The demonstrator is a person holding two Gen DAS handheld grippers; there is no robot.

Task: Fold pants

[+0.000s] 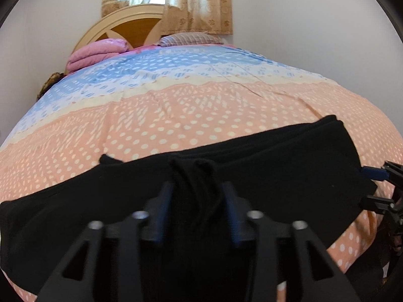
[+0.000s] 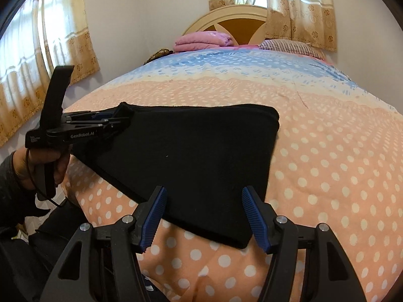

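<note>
Lying across the lower half of both frames on the dotted bedspread [image 2: 314, 176], the folded black pants [image 2: 191, 156] ran lengthwise between the tools: left gripper [image 1: 196, 196] half-open around a bunched end, right gripper [image 2: 204, 216] wide, straddling the near edge without pinching.

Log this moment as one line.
pants: folded, on bed | left gripper: open, pants edge bunched inside | right gripper: open, over near pants corner
</note>
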